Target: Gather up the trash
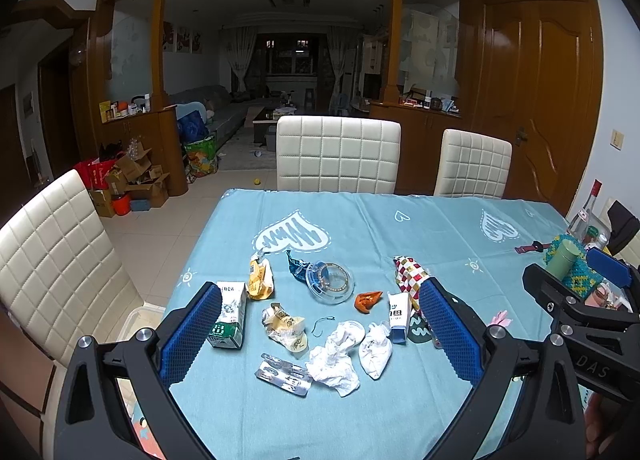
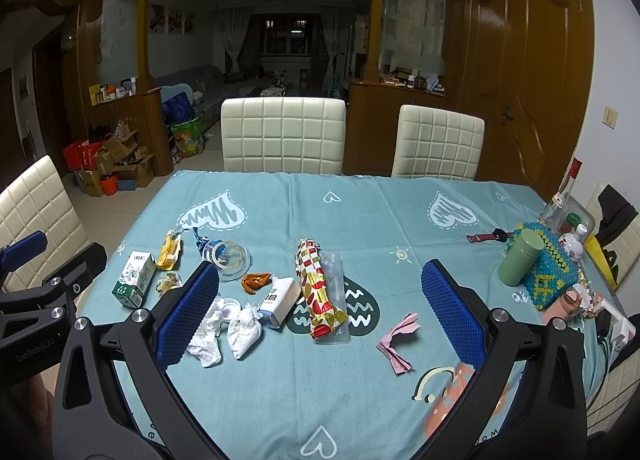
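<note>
Even indoor lighting, strong fisheye distortion in both wrist views.
The worktop (image 1: 400, 228) is evenly and softly lit with only faint shadows and no glare; the far room (image 2: 276, 56) is dim and its window (image 2: 286, 36) dark. Focus is sharp centrally; straight edges bow outward, and corners vignette to black.

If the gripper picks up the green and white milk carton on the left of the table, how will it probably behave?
The milk carton stands upright with its top opened, so it is probably empty and light. Its thin card walls look slightly dented; a firm squeeze may crush them. Pushed near the top, it would likely tip over rather than slide on the tablecloth.
</note>
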### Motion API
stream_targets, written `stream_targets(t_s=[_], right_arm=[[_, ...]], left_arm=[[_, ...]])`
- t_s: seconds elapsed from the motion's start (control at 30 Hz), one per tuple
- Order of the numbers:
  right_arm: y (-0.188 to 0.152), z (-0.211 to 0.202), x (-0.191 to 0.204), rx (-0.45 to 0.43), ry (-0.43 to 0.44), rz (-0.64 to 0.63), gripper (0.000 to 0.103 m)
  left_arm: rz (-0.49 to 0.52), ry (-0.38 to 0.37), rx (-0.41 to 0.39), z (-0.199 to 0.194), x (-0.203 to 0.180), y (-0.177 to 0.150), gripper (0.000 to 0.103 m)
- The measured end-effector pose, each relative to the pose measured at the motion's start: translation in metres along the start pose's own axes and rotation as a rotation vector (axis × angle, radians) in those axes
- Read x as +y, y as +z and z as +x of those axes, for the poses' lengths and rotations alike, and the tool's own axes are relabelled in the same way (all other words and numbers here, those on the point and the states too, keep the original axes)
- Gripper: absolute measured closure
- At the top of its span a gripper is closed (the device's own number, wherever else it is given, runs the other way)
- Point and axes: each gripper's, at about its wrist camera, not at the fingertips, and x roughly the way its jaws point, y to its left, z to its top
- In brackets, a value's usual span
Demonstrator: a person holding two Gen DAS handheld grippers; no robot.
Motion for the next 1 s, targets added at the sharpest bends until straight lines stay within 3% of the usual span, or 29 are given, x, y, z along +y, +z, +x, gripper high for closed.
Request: stream_targets(t_s=[1.0], right_arm=[[-0.0021,0.0,-0.0005,0.001,0.001,0.003,0.003]], left_arm=[[0.004,0.0,0.003,-0.0043,-0.0052,-0.0026,0.007]])
